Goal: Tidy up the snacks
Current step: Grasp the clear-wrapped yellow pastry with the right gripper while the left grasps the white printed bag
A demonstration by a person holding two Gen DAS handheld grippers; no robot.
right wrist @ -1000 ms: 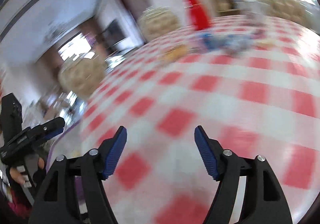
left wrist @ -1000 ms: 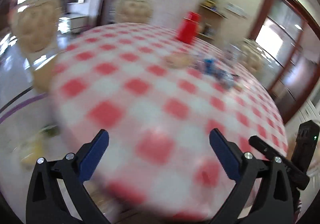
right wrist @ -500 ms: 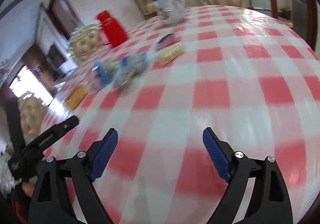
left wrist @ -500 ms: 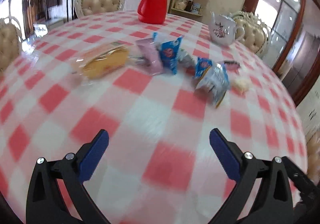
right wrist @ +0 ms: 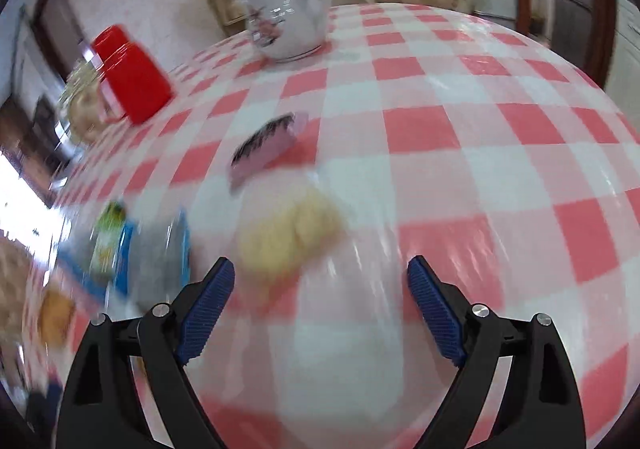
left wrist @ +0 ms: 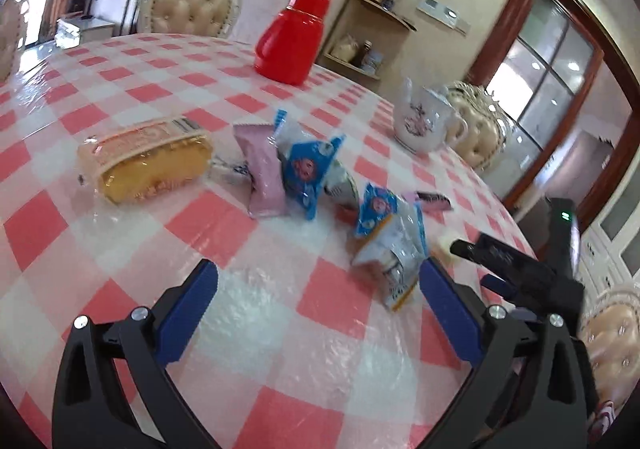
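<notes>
The snacks lie scattered on a round table (left wrist: 132, 233) covered in a glossy red-and-white checked cloth. In the left wrist view, a cake in clear wrap (left wrist: 146, 157) sits at about 10 o'clock from the left gripper (left wrist: 318, 291), its long axis running from 8 to 2 o'clock. Just beside it a pink packet (left wrist: 262, 167) lies with its length from 12 to 6, touching an upright blue-and-white pouch (left wrist: 308, 169). A second blue-and-white pouch (left wrist: 390, 245) lies at 1 o'clock, crinkled, its lower end close to the right-hand pad. A small pink-and-black bar (left wrist: 430, 201) lies beyond it, long axis roughly 9 to 3.

The left gripper's jaws stand wide apart over bare cloth, holding nothing. The right gripper (right wrist: 320, 289) is opening, with nothing pressed between its ribbed blue pads; a blurred pale yellow snack (right wrist: 292, 237) lies just ahead at 11 o'clock, and the pink-and-black bar (right wrist: 266, 147) farther on.

A red plastic flask (left wrist: 294, 37) and a white ceramic teapot (left wrist: 420, 125) with a floral print stand upright at the far side; their contents cannot be seen
</notes>
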